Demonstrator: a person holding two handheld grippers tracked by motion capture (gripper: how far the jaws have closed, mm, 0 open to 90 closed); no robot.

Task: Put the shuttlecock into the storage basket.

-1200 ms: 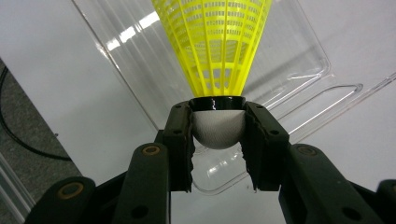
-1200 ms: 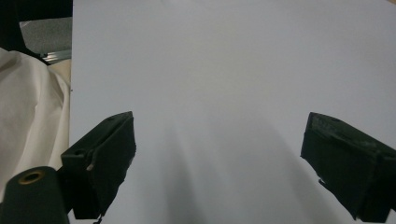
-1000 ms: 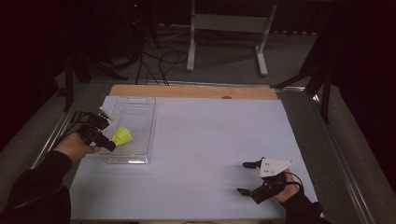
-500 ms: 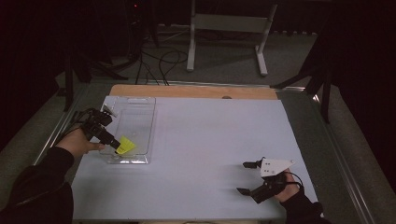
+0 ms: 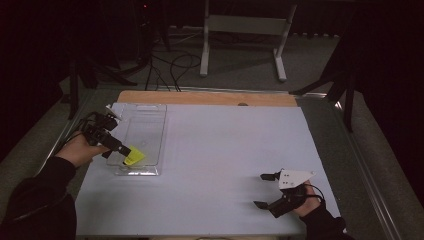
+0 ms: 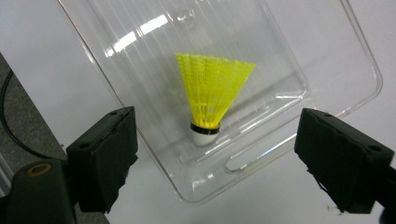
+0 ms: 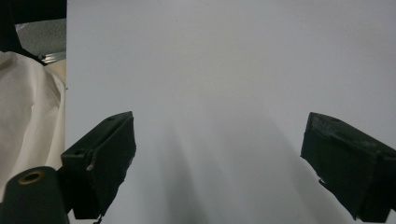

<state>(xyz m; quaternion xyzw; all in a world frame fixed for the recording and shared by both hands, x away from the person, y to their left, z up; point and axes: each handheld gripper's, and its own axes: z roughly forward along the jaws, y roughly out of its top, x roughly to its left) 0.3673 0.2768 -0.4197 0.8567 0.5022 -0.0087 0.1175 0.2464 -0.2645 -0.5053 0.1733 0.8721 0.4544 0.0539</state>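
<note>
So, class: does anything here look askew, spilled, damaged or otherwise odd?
Nothing looks damaged or spilled. The yellow shuttlecock lies on its side in the clear plastic tray, between the open left gripper jaws.

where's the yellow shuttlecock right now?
The yellow shuttlecock lies inside the clear plastic tray on the table's left side, at the tray's near end, just ahead of the open left gripper.

No readable text, label, brand, number or sign appears on anything.
</note>
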